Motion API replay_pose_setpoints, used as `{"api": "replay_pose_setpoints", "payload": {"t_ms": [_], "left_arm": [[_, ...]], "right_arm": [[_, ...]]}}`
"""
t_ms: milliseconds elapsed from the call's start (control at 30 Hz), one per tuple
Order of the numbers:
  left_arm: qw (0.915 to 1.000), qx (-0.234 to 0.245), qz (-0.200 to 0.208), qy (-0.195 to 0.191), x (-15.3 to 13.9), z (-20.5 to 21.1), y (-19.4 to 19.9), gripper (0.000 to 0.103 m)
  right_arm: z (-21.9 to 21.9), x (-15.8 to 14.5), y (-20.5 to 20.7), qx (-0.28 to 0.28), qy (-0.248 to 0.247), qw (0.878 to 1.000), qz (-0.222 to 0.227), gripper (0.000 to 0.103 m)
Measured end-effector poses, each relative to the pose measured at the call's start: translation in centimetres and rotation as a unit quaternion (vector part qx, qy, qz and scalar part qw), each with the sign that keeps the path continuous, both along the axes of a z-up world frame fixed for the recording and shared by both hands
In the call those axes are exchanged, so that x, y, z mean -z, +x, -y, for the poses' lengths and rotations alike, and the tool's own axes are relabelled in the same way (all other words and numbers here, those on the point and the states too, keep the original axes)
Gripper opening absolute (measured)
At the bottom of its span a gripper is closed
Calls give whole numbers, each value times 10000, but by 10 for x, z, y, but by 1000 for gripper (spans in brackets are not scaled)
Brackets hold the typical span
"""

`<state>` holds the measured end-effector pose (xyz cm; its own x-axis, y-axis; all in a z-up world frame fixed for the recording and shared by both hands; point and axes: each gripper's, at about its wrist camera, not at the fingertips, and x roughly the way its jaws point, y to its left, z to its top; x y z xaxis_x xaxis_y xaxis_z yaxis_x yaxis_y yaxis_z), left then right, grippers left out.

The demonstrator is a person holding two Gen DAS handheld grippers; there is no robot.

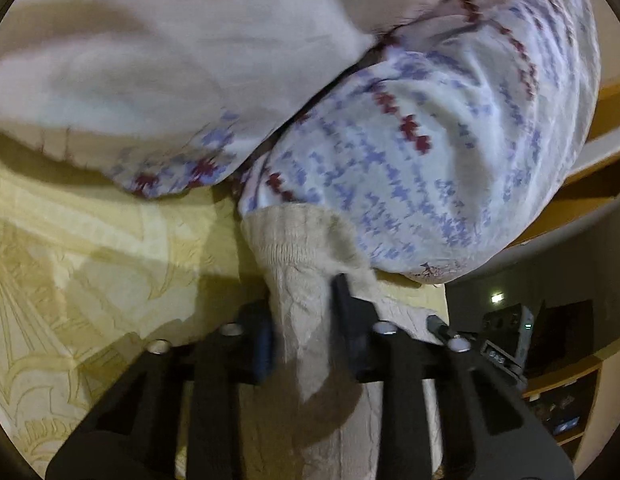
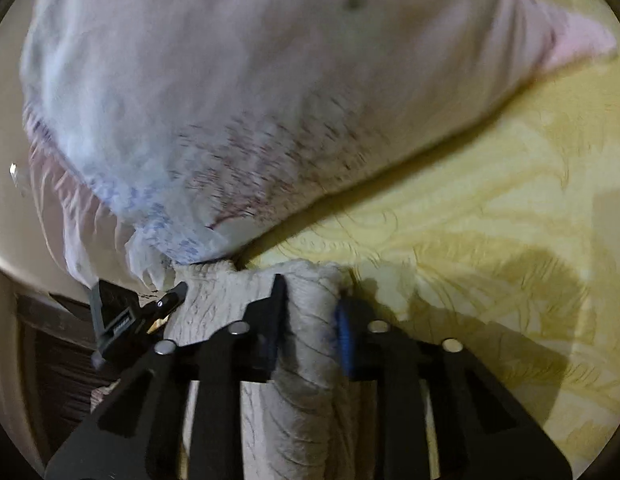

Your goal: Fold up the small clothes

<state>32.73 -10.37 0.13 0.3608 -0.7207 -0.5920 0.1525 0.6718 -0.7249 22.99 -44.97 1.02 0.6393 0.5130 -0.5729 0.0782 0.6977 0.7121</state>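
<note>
left gripper – clamped on sweater cuff | right gripper – clamped on the other ribbed edge | over yellow bedspread

No text, label, brand, number or sign is legible in either wrist view.

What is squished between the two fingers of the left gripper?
The knitted cream cuff of the patterned garment fills the gap between the left gripper's fingers, as the left wrist view shows.

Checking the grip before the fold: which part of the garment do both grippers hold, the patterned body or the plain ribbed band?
The cream ribbed knit band; the blue-and-maroon patterned body hangs free beyond the left gripper and right gripper.
</note>
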Motion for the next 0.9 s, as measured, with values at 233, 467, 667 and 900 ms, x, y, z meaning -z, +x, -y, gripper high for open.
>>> {"api": "replay_pose_setpoints", "payload": {"t_ms": [233,467,667,900], "left_arm": [[9990,-128,402,-111,-5,-6,-6,7],[9994,-300,99,126,13,-5,2,7],[9996,-233,165,-17,0,-5,-11,18],[9993,-14,270,-258,-15,-28,-66,53]], "right_arm": [[-8,-18,-21,157,-1000,9936,505,16],[-10,14,-2,278,-978,9944,-283,19],[3,2,-31,388,-443,9982,-151,51],[-2,0,-80,132,-46,9999,58,52]]}}
